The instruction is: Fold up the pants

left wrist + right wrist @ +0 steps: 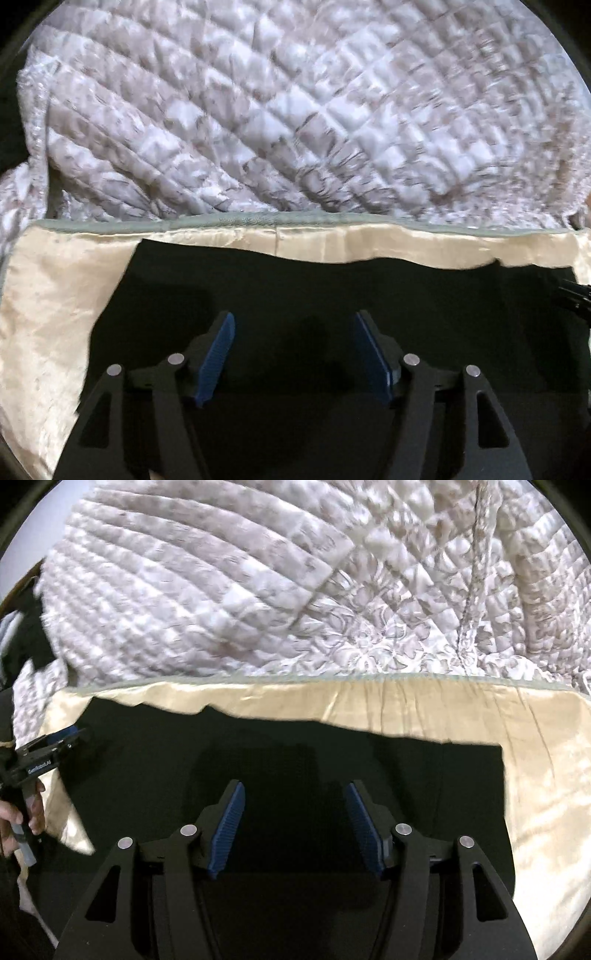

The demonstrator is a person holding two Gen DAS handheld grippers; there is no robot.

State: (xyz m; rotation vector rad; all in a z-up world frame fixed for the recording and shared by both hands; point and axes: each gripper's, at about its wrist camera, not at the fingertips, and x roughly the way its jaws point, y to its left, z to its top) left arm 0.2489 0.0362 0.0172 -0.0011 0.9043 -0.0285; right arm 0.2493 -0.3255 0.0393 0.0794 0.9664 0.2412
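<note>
A cream satin sheet (44,325) edged with pale green piping (258,219) covers the bed, running from nine o'clock across to three o'clock in both wrist views; beyond it, from ten through two o'clock, lies a white quilted bedspread (295,110) with a faint brownish print, bunched into folds; the room past it is too dark and cropped to make out. One pair of black pants (332,295) is spread flat on the satin, filling the centre and six o'clock of each view, its far edge a ragged dark line against the cream. The left gripper (293,354) hangs over the dark cloth with its two blue-padded fingers (218,358) spread wide and nothing between them; whether the tips touch the fabric cannot be told. In the right wrist view that same tool shows at nine o'clock, gripped by a bare hand (22,812) over the left edge of the pants. The right gripper (293,827) is likewise parted wide above the pants, its two blue pads (364,830) empty. Counted: two grippers, four fingers, one pair of pants, one sheet, one bedspread.
</note>
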